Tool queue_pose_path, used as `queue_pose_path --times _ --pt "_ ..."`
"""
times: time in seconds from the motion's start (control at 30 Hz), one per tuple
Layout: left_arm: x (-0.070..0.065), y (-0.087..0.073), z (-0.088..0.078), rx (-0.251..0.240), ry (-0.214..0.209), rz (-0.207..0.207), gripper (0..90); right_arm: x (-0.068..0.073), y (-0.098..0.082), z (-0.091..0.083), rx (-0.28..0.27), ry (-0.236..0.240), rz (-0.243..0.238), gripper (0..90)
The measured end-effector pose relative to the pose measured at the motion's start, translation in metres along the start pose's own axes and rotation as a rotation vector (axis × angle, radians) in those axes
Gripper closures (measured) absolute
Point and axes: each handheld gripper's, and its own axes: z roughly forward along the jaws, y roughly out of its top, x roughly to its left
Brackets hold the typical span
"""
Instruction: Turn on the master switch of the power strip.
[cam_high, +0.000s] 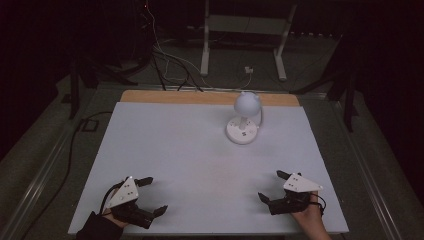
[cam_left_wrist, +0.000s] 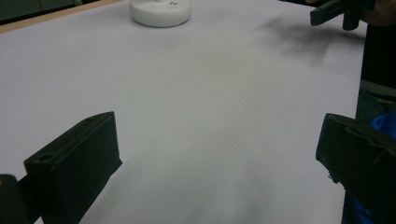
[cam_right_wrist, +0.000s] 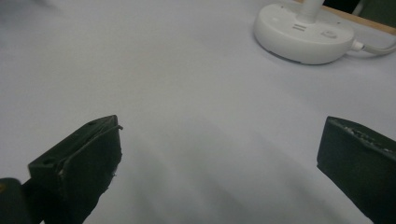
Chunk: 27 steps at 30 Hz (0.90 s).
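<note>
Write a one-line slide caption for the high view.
Both grippers, left gripper and right gripper, rest open-jawed at the near edge of the white table, facing a white desk lamp.

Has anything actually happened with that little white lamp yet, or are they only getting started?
Only getting started, it seems. The white desk lamp stands upright near the table's far edge, untouched. The left gripper and right gripper rest near the front edge, jaws wide open, holding nothing. Reaching for the lamp and handling it are still to come.
</note>
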Motion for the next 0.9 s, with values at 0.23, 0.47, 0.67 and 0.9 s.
queue_pose_path --times 0.23,0.47,0.67,0.9 --pt "0.000 0.000 0.000 0.001 -0.002 0.010 0.2 -0.001 0.000 0.001 0.005 0.008 -0.004 0.0" --pt "0.000 0.001 0.000 -0.007 -0.001 0.004 0.2 -0.001 0.003 0.000 0.004 0.028 0.048 0.0" --pt "0.000 0.001 0.000 -0.009 -0.003 -0.002 0.2 0.003 0.004 0.004 0.057 0.048 0.048 0.0" --pt "0.001 0.000 0.000 -0.013 -0.006 -0.010 0.2 0.009 0.011 0.003 0.040 0.092 0.064 0.0"
